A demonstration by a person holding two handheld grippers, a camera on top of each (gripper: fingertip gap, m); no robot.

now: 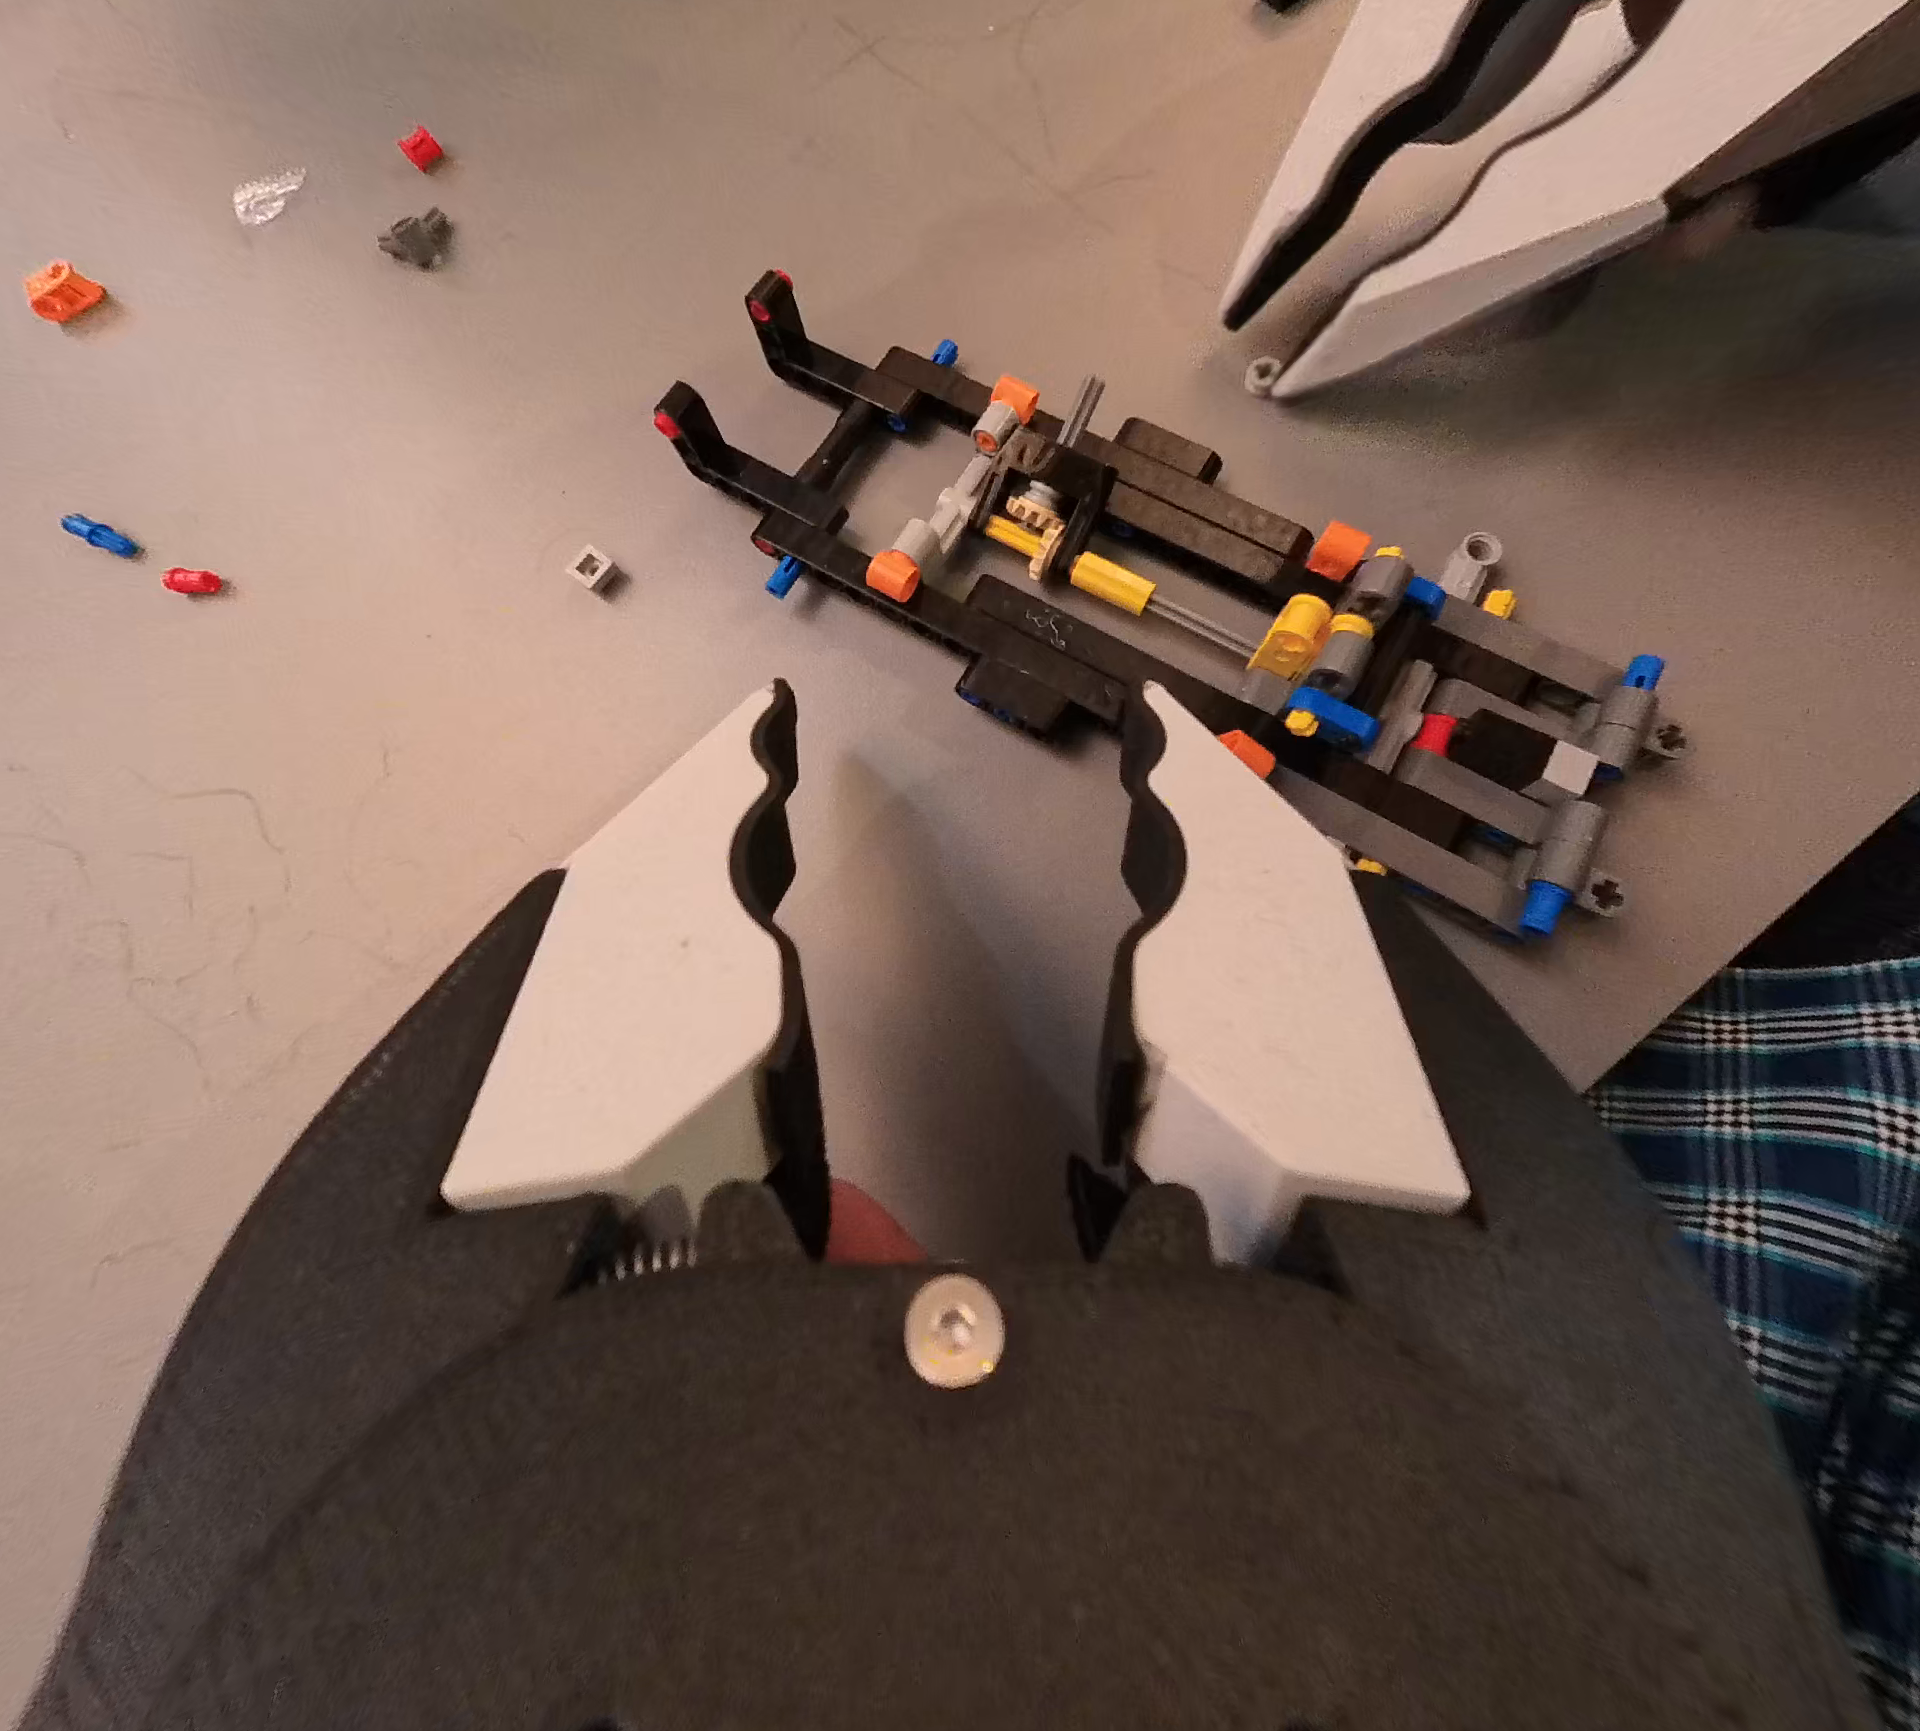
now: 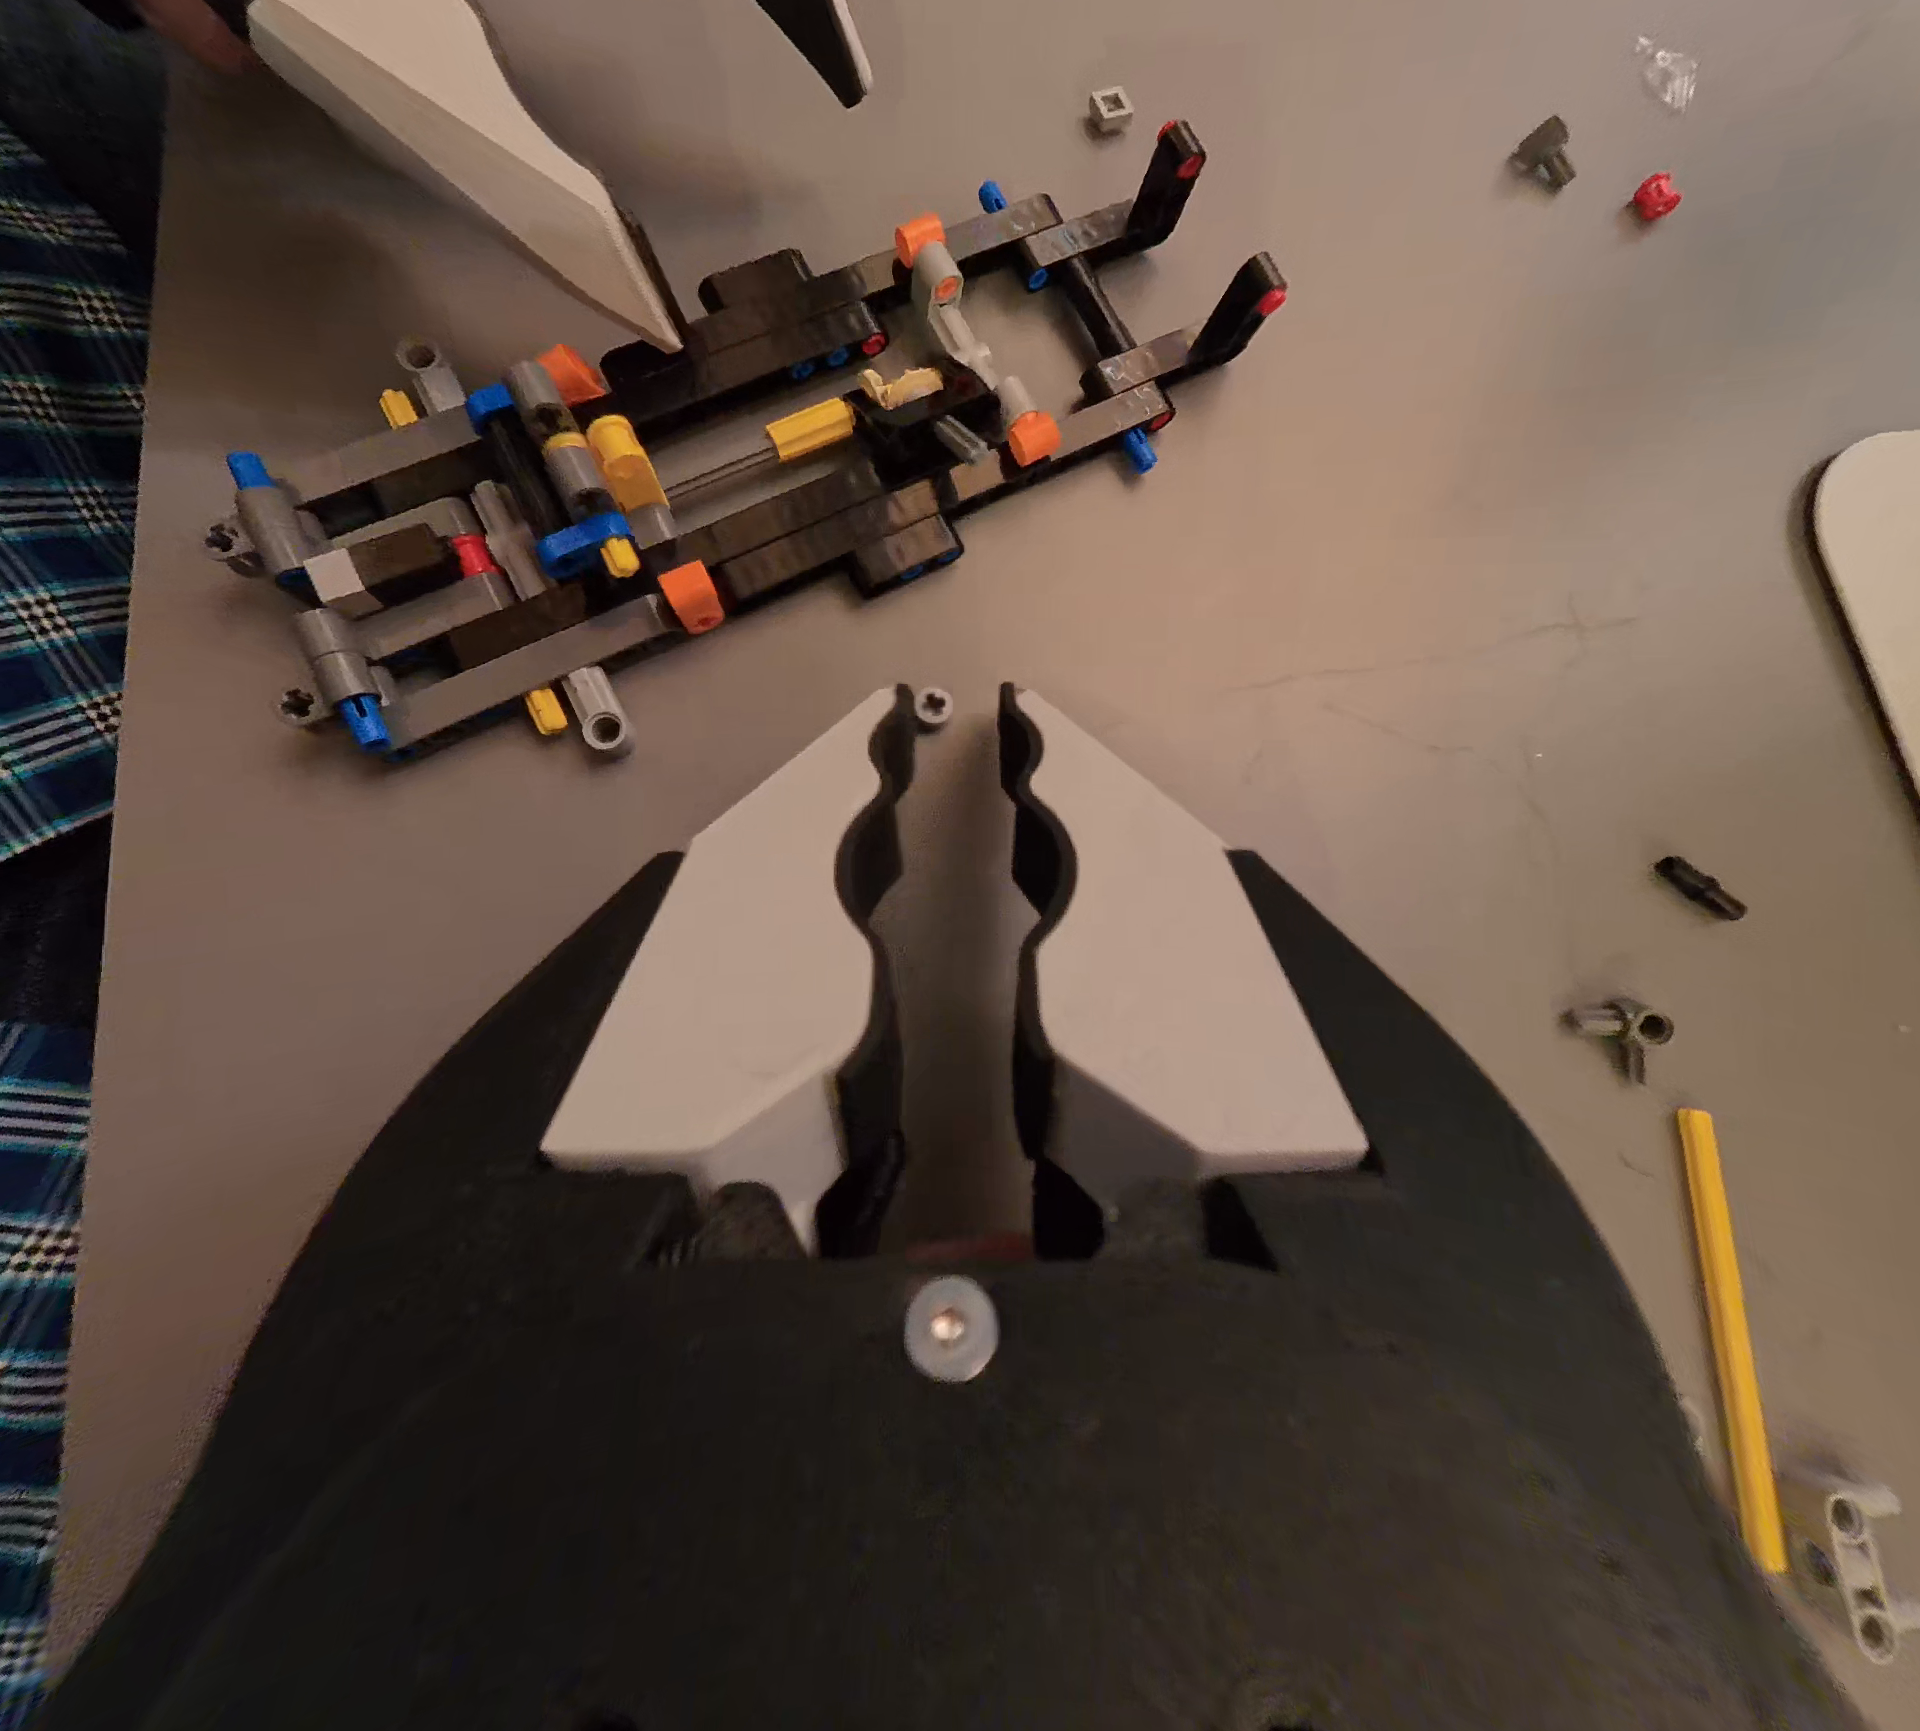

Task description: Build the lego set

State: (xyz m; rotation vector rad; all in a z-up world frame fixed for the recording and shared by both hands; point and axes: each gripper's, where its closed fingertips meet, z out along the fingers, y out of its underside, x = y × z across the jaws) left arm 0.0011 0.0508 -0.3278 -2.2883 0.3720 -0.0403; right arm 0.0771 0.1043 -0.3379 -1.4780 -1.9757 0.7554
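1. Looking through the left wrist view, the long black-and-grey plastic brick frame (image 1: 1143,580) lies flat on the smooth grey table (image 1: 520,850). It sits at about 1 o'clock from the left gripper (image 1: 961,705). That claw is spread wide and holds nothing. The right gripper (image 1: 1262,346) comes in from 2 o'clock, nearly pressed together, with a tiny grey bush (image 1: 1260,373) at its tip.

2. In the right wrist view, the same frame (image 2: 727,455) sits at 11 o'clock. The right gripper (image 2: 951,705) is open only a crack. The little grey bush (image 2: 933,705) sits at its left tip, but I cannot tell if it is pinched.

3. I think the frame is light and stiff. Its small pins could pop off. Grab the thick black side beams, not the thin middle rod.
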